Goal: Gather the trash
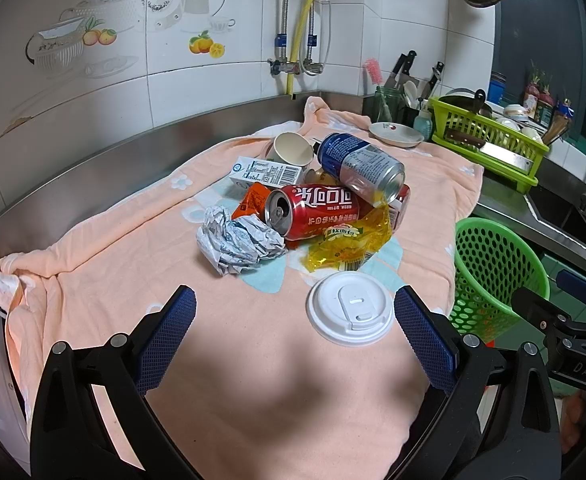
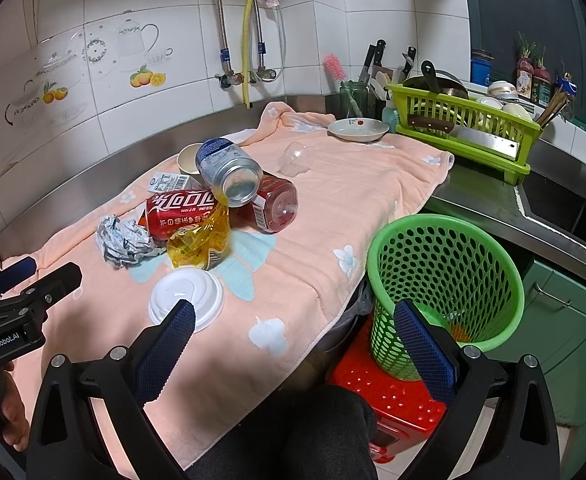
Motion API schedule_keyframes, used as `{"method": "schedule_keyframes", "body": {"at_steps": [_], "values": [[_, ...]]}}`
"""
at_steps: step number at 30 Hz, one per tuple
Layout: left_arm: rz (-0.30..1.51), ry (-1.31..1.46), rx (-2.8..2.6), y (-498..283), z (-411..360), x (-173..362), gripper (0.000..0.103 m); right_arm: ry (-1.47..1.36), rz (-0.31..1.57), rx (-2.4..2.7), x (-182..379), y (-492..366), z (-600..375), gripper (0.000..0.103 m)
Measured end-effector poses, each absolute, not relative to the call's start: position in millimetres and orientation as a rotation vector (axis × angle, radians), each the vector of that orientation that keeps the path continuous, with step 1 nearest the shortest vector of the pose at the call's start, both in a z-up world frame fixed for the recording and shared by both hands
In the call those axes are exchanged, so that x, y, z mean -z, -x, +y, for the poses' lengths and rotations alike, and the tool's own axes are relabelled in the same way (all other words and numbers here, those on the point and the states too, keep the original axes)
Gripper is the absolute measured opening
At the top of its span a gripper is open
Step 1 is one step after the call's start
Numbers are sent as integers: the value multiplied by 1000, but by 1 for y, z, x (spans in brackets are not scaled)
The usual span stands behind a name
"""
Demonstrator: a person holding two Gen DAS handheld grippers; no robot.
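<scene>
A pile of trash lies on a peach towel [image 1: 113, 264]: a red cola can [image 1: 313, 210], a blue-silver can [image 1: 359, 166] on top, crumpled paper [image 1: 239, 242], a yellow wrapper [image 1: 349, 246], a milk carton [image 1: 267, 172], a paper cup [image 1: 293, 148] and a white cup lid [image 1: 351, 308]. A green mesh bin [image 2: 445, 280] stands on a red stool [image 2: 393, 396] beside the counter. My left gripper [image 1: 293, 336] is open and empty, short of the lid. My right gripper [image 2: 293, 344] is open and empty over the towel's edge, left of the bin.
A white dish [image 1: 397, 134] and a green dish rack [image 1: 489, 140] with a cleaver stand at the back right. A clear plastic dome lid [image 2: 297, 158] lies on the towel. A second red can [image 2: 275, 202] lies behind the pile. Tiled wall and pipes are behind.
</scene>
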State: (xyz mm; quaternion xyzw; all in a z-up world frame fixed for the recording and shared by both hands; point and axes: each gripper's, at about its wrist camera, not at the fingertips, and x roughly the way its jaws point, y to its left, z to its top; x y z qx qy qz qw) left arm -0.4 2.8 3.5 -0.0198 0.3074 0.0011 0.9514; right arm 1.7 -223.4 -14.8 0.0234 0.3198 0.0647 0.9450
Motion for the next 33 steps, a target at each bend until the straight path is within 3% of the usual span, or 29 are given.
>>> {"method": "schedule_keyframes", "body": {"at_steps": [33], "values": [[642, 49, -18, -4, 5, 2, 98, -48, 671, -140, 20, -7, -223, 96]]}}
